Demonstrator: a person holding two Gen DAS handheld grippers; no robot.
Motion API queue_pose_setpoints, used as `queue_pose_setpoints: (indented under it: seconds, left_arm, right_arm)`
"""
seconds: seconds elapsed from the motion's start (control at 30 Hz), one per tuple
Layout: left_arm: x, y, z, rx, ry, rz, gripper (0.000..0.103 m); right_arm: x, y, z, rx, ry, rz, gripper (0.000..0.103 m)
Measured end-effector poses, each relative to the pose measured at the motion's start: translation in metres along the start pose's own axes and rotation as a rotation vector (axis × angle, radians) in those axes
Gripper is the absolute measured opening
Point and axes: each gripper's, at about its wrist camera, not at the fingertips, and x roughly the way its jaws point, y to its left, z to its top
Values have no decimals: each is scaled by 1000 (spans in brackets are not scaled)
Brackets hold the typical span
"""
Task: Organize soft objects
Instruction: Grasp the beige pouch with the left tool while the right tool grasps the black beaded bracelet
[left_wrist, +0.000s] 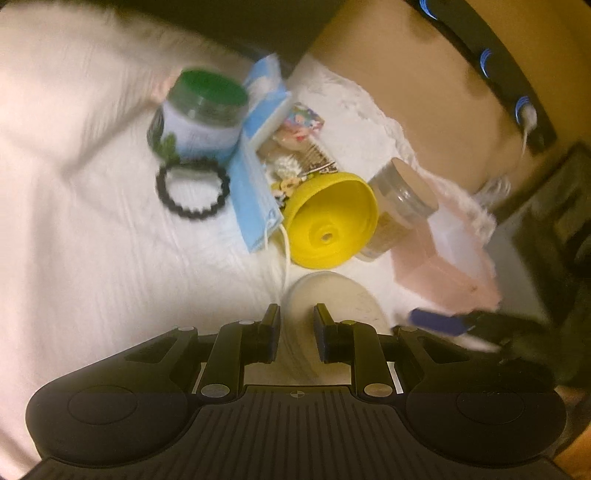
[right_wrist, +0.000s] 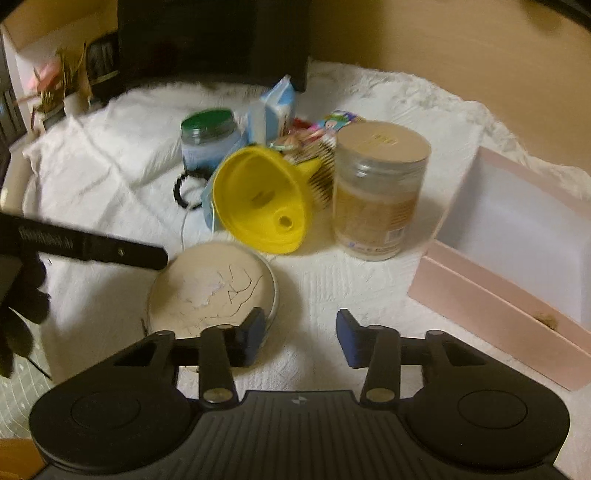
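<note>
A round beige powder puff (left_wrist: 332, 306) (right_wrist: 212, 288) lies on the white cloth (left_wrist: 92, 240). My left gripper (left_wrist: 297, 332) is open with its jaws straddling the puff's near edge. My right gripper (right_wrist: 301, 338) is open and empty, just right of the puff; its left finger overlaps the puff's rim. A blue face mask (left_wrist: 255, 199), a black scrunchie (left_wrist: 192, 190) (right_wrist: 184, 190) and a blue tissue pack (left_wrist: 264, 99) (right_wrist: 275, 107) lie further back. An open pink box (right_wrist: 517, 251) (left_wrist: 450, 254) stands at the right.
A yellow funnel (left_wrist: 328, 221) (right_wrist: 262, 199) lies on its side mid-table. A tan-lidded jar (right_wrist: 380, 192) (left_wrist: 399, 199), a green-lidded jar (left_wrist: 201, 110) (right_wrist: 210, 136), a brush and small packets crowd the middle. The left tool's arm (right_wrist: 92, 247) crosses the left side.
</note>
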Motion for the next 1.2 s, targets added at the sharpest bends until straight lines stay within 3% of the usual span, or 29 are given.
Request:
queue_pose_setpoints:
  seconds: [0.03, 0.1, 0.17, 0.23, 0.3, 0.37, 0.6, 0.83, 1.0, 1.2]
  left_arm:
    - [3, 5, 1, -32, 3, -16, 27]
    - [8, 13, 3, -90, 22, -20, 48]
    - [10, 17, 6, -118, 41, -15, 53]
    - [12, 19, 7, -127, 72, -45, 51]
    - [19, 21, 6, -149, 160, -125, 51]
    - [26, 21, 1, -164, 194, -163, 56]
    - [44, 5, 1, -206, 144, -161, 57]
    - [31, 6, -19, -333, 44, -217, 45]
    - [-18, 7, -17, -292, -95, -144, 45]
    - [-100, 18, 3, -130, -355, 164, 45]
  right_arm:
    - [2, 3, -1, -15, 3, -12, 37]
    - [3, 5, -2, -35, 2, -20, 37]
    - [3, 3, -2, -38, 6, -12, 37]
    - [3, 3, -2, -42, 7, -7, 37]
    - [3, 3, -2, -49, 6, -5, 37]
    - [3, 2, -2, -52, 6, -3, 37]
    - [7, -3, -4, -49, 10, 3, 36]
    - [6, -8, -7, -50, 8, 3, 36]
    - [-17, 5, 15, -110, -119, 2, 36]
    - [-13, 44, 79, -159, -236, 61, 36]
